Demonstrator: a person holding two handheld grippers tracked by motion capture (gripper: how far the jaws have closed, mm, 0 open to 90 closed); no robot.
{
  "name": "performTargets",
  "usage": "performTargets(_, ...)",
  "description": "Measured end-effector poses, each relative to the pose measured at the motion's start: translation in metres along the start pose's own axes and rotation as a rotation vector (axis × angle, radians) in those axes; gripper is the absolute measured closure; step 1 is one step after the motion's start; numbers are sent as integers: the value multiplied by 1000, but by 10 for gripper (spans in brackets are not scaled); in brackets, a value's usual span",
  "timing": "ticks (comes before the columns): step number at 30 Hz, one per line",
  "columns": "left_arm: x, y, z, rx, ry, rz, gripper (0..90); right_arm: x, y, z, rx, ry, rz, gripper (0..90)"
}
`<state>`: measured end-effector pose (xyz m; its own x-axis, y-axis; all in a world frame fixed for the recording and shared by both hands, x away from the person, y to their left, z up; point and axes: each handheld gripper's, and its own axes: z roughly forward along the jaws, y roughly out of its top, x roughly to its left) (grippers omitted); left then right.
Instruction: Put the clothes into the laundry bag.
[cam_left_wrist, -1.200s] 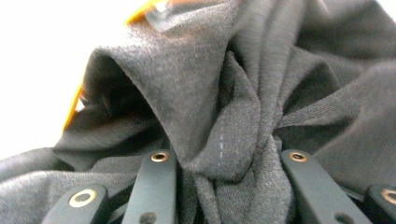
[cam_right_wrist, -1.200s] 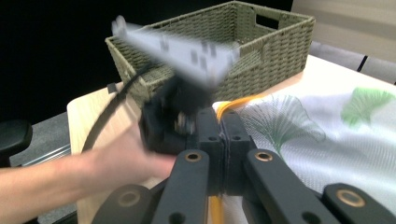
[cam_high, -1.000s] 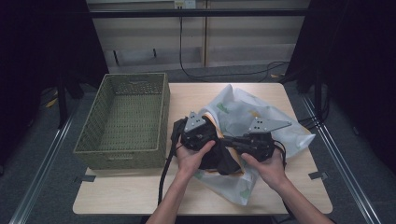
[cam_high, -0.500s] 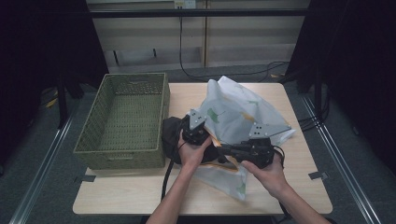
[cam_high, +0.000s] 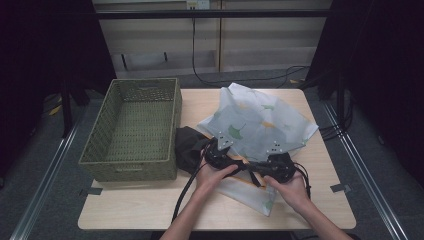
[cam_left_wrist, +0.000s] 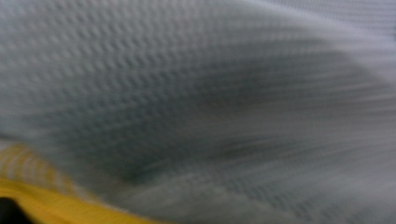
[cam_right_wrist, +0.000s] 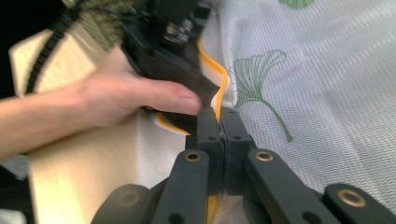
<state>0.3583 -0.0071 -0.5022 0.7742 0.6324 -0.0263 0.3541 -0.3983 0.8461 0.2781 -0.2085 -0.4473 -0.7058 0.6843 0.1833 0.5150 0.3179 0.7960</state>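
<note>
The white mesh cloth printed with green ginkgo leaves (cam_high: 257, 122) is lying spread over the middle and right of the bench (cam_high: 320, 200), its orange-trimmed edge (cam_right_wrist: 219, 88) running along the near side towards the person. The right claw (cam_right_wrist: 220, 122) is sitting on that edge: in the right gripper view its two black jaws are pressed together with the orange trim pinched between them, the cloth fanning away to the far right. The left claw (cam_high: 218, 152) is just beside it to the left, the two grippers nearly touching along the same hem; the left gripper view is taking in blurred mesh (cam_left_wrist: 210, 102) at very close range with a strip of yellow trim at the bottom, so its jaws cannot be judged. The hem's long axis is running left to right between the two hands, which suggests a pull apart along it. A dark bundle of fabric (cam_high: 189, 147) is lying between the cloth and the green woven basket (cam_high: 131, 127) at the left. Compared with half a second ago, the cloth is lying lower and flatter, and both hands are sitting nearer the person.
</note>
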Motion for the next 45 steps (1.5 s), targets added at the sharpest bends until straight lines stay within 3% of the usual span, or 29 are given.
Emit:
performTargets(5,-8,0,-4,25,-71,8,238,-9,-7,6,33,-49,3,884)
performTargets(8,-18,0,-5,31,-122,22,191,-16,-7,-1,6,-75,26,884)
performTargets(9,-24,1,-5,33,-156,26,171,-18,-7,-3,-2,-79,33,884)
performTargets(14,-44,7,-4,50,-227,64,107,-25,-8,-15,-37,-129,55,884)
performTargets(18,-52,14,-20,44,-268,94,118,-34,-11,-21,-51,-155,81,885)
performTargets(21,-50,15,-39,35,-295,139,162,-37,-12,-23,-58,-173,80,884)
performTargets(23,-47,14,-52,25,-299,143,168,-38,-12,-22,-54,-184,68,884)
performTargets(25,-41,12,-65,2,-296,145,190,-38,-12,-22,-55,-181,73,884)
performTargets(30,-19,-3,-102,-96,-255,88,217,-37,-11,-22,-56,-179,75,883)
performTargets(33,-1,-9,-112,-81,-200,51,194,-37,-11,-22,-56,-175,78,883)
performTargets(35,6,-12,-114,-99,-185,11,166,-37,-11,-22,-55,-173,76,883)
performTargets(39,4,-25,-105,-25,-84,92,145,-36,-10,-21,-53,-169,75,882)
performTargets(42,3,-33,-92,27,-49,106,112,-36,-10,-19,-54,-163,69,882)
performTargets(44,4,-38,-81,80,-77,101,67,-34,-10,-20,-51,-159,66,882)
performTargets(45,4,-42,-75,101,-64,94,64,-34,-10,-20,-51,-157,63,881)
